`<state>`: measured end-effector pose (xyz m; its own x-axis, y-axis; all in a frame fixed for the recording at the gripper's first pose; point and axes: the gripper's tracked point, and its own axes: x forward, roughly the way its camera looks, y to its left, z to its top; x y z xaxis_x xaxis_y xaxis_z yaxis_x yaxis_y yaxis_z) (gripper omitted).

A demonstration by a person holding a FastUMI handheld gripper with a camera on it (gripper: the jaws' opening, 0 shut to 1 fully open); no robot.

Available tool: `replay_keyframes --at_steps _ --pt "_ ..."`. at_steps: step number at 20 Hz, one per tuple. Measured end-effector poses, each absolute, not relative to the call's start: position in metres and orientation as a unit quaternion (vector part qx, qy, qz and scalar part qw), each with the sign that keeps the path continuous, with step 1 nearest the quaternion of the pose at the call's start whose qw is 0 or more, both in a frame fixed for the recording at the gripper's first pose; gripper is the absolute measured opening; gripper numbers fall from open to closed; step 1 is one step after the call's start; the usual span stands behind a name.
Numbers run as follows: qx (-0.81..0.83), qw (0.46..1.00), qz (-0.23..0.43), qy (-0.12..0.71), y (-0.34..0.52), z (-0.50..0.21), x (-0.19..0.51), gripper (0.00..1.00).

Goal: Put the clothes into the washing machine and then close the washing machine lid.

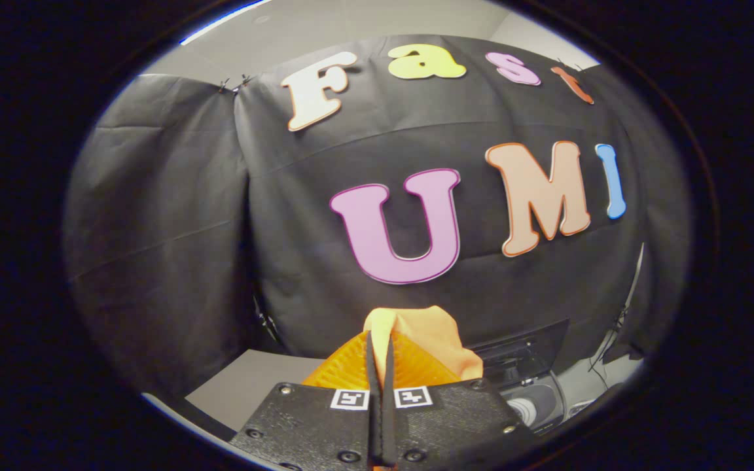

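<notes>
— Between our fingers, what do we hold?
— Our hand-held gripper (381, 347) pinches soft orange cloth (429, 340), lower folds hidden. Beyond, right, the washing machine (534, 399) shows partly.

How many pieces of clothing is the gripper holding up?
1: an orange cloth, pinched between the gripper's shut fingers, lifted in front of the booth wall, above the washing machine. More clothes may be hidden below.

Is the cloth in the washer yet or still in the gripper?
Out. The gripper is shut on the orange cloth, held up before the booth wall, with the washer lower and beyond.
</notes>
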<state>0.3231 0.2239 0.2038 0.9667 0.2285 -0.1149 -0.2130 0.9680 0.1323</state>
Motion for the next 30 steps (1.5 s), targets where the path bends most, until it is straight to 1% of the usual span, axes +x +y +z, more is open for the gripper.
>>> replay_keyframes --at_steps 3,7,9,16,18,24,30 --pt "0.03 0.993 0.1 0.054 0.195 0.196 0.33 0.0" --pt "-0.04 0.998 0.053 0.004 0.14 0.189 0.34 0.0" --pt "-0.061 0.997 0.046 -0.001 0.121 0.169 0.346 0.0" --pt "-0.052 0.996 0.026 0.063 0.057 0.057 0.369 0.0" --pt "-0.041 0.995 0.022 0.091 0.041 0.014 0.373 0.0" --pt "0.0 0.987 0.012 0.158 0.011 -0.088 0.379 0.0" --pt "0.021 0.984 0.027 0.173 0.018 -0.141 0.382 0.0"
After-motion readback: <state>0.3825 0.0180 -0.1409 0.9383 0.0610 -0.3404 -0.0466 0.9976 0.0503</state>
